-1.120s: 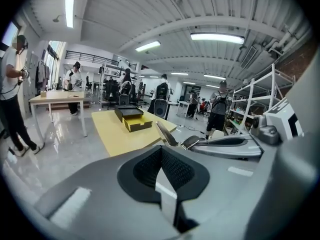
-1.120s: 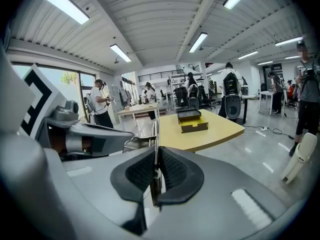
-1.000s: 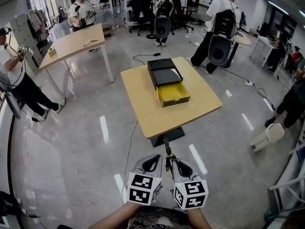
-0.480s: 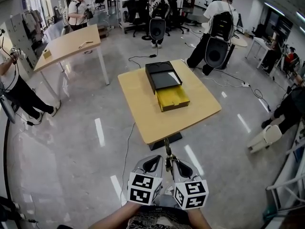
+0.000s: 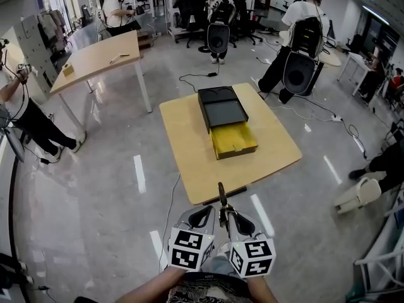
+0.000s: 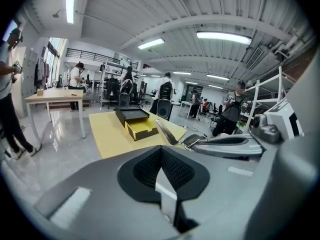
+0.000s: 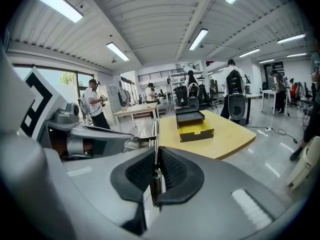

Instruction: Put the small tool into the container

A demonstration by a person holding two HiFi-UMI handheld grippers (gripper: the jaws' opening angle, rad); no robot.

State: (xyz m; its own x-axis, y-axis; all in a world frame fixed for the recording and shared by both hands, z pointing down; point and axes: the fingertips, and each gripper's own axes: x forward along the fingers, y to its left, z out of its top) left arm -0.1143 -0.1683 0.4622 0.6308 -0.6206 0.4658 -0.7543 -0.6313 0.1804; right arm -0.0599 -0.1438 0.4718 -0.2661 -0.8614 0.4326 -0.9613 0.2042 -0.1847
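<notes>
A thin metal tool [image 5: 221,197] stands up from my right gripper [image 5: 227,214], which is shut on its lower end; in the right gripper view the tool [image 7: 155,134] runs straight up from between the pads. My left gripper [image 5: 207,212] sits close beside it on the left, shut with nothing in it, and from its view the tool [image 6: 167,133] shows at the right. Ahead, on a wooden table [image 5: 189,150], lies a black box [image 5: 222,109] with its yellow drawer [image 5: 233,141] pulled out towards me. Both grippers hang over the floor, just short of the table's near edge.
A second wooden table [image 5: 95,55] stands at the back left. Several people stand around the room, one by the left edge [image 5: 22,106]. A cable [image 5: 173,201] runs across the floor under the near table. A white object [image 5: 356,194] lies on the floor at the right.
The table with the box has come nearer in the head view. Both grippers keep the same pose, the tool still held in the right one.
</notes>
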